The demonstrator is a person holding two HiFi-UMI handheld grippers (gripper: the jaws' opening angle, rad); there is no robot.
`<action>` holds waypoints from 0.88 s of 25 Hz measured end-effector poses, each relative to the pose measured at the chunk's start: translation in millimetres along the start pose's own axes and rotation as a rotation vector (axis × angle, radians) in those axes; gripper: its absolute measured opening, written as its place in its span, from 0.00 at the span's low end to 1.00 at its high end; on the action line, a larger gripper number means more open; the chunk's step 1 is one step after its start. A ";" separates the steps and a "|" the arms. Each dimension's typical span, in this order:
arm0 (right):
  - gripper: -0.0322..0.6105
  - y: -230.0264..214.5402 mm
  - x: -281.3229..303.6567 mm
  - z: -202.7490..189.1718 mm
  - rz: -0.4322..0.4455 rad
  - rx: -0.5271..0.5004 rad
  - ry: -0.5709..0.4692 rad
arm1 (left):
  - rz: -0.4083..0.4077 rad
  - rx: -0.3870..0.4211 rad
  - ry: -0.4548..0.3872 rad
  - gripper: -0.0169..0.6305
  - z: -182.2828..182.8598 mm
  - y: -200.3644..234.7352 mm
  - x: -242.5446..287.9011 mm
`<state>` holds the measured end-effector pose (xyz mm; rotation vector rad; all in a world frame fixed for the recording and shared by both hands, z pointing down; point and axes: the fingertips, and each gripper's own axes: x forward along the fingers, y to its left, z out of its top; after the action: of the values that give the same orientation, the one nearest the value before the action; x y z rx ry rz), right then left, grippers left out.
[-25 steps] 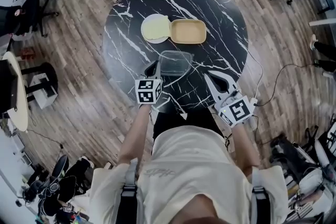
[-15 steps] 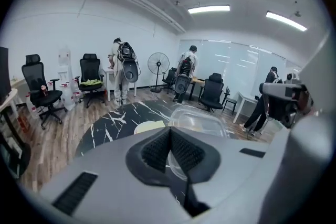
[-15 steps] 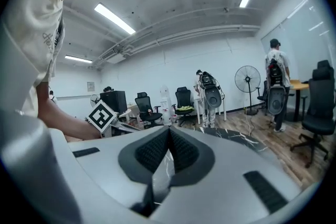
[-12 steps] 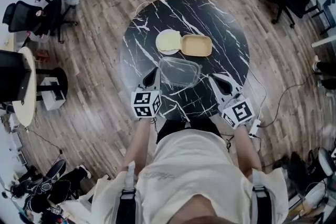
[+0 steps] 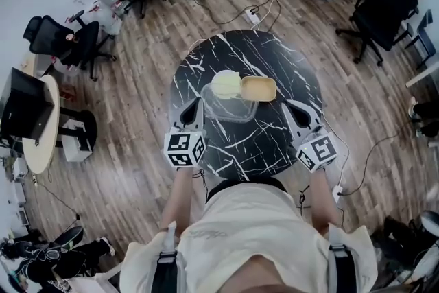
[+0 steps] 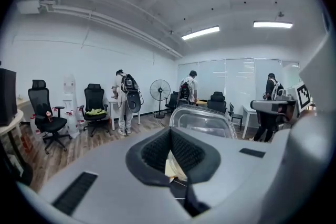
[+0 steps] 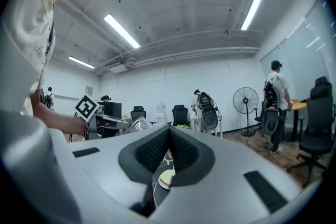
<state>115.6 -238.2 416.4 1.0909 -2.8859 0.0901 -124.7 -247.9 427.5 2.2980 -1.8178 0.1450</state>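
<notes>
Black marble-patterned round table [image 5: 274, 141] on a wood plank floor [image 5: 130, 99], seen from above the person's head. At its near side the left gripper [image 5: 194, 106] has its jaws pressed together on the near left rim of a clear plastic container [image 5: 230, 106]. In the left gripper view the container rises just past the jaw tips, a little to their right, tilted up against the room behind.

A second ago the container sat flat on the table with this gripper at its edge. Now it hangs above the tabletop and overlaps the things beyond it, and the table has dropped out of the background of the left gripper view. That reads as the container lifted clear, with all its weight hanging from that one grip on the rim.

The right gripper [image 5: 295, 110] is well to the right of the container, jaws closed on nothing, over the table's near edge, much as it was before.

Just beyond the held container lie a round cream lid [image 5: 226, 82] and, touching the lid on the right, a tan tray [image 5: 258, 88]. Farther out from both grippers are black office chairs [image 5: 65, 44]. The left gripper view also shows people with backpacks [image 6: 125, 99] beside a standing fan [image 6: 158, 93]
</notes>
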 end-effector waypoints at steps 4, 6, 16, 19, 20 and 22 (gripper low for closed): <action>0.06 -14.7 -0.2 22.7 -0.019 -0.045 -0.029 | 0.006 0.021 -0.046 0.05 23.6 0.7 4.2; 0.06 -21.5 -2.4 33.3 -0.029 -0.063 -0.043 | 0.002 0.031 -0.064 0.05 34.6 -1.3 6.1; 0.06 -40.1 -16.5 65.2 -0.068 -0.143 -0.063 | -0.018 0.071 -0.133 0.05 74.6 -10.8 5.5; 0.06 -43.4 -15.3 74.6 -0.070 -0.153 -0.071 | -0.016 0.079 -0.148 0.05 85.2 -8.2 5.8; 0.06 -44.9 -14.9 77.2 -0.071 -0.157 -0.072 | -0.014 0.081 -0.154 0.05 89.0 -6.9 5.7; 0.06 -47.1 -14.1 81.3 -0.073 -0.166 -0.075 | -0.007 0.083 -0.171 0.05 96.6 -3.2 4.9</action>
<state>154.8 -270.2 336.0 1.1899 -2.8516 -0.1939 -125.4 -273.3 334.1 2.4409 -1.9181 0.0242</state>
